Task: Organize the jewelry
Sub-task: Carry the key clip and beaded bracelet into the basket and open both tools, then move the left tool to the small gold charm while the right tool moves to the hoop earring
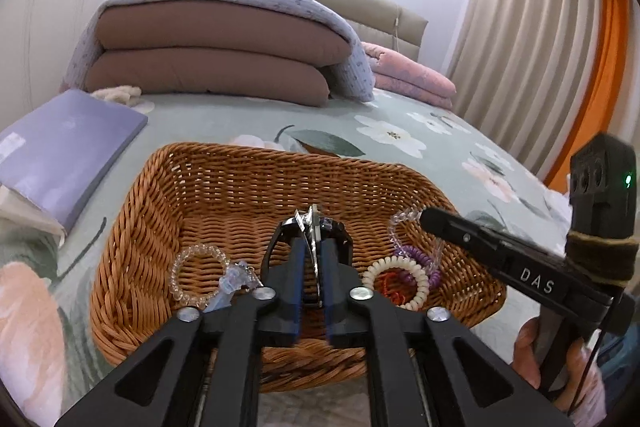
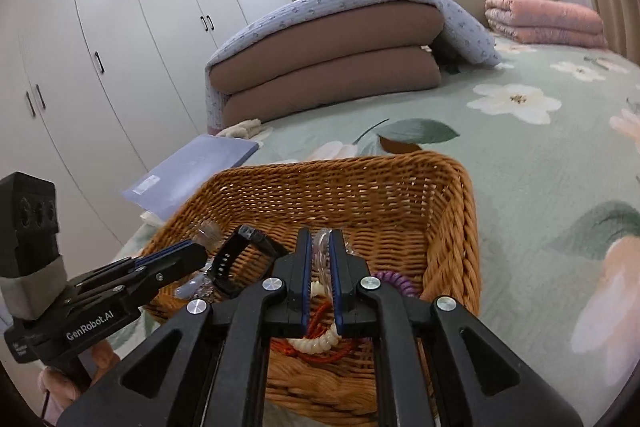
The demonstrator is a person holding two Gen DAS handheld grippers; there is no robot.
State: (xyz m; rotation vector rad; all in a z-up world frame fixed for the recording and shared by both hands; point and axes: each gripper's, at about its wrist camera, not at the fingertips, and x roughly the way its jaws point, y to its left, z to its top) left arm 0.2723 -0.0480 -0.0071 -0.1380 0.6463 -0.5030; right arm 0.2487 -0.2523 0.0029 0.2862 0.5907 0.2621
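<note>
A woven wicker basket (image 1: pixel 248 183) sits on the bed. My left gripper (image 1: pixel 310 239) is shut on a black wristwatch (image 1: pixel 312 227) and holds it over the basket's middle; the watch also shows in the right wrist view (image 2: pixel 236 259). My right gripper (image 2: pixel 320 247) is shut on a clear bead bracelet (image 2: pixel 320 247), seen from the left wrist view (image 1: pixel 400 223) at the basket's right side. In the basket lie another clear bead bracelet (image 1: pixel 192 271), a cream coil hair tie (image 1: pixel 400 279), a purple coil tie (image 1: pixel 420 259) and a red cord (image 2: pixel 320 319).
A lavender book (image 1: pixel 68 147) lies left of the basket. Folded brown and blue quilts (image 1: pixel 216 47) and a pink quilt (image 1: pixel 412 75) are stacked at the bed's head. White wardrobes (image 2: pixel 100 39) stand left; curtains (image 1: pixel 520 47) hang right.
</note>
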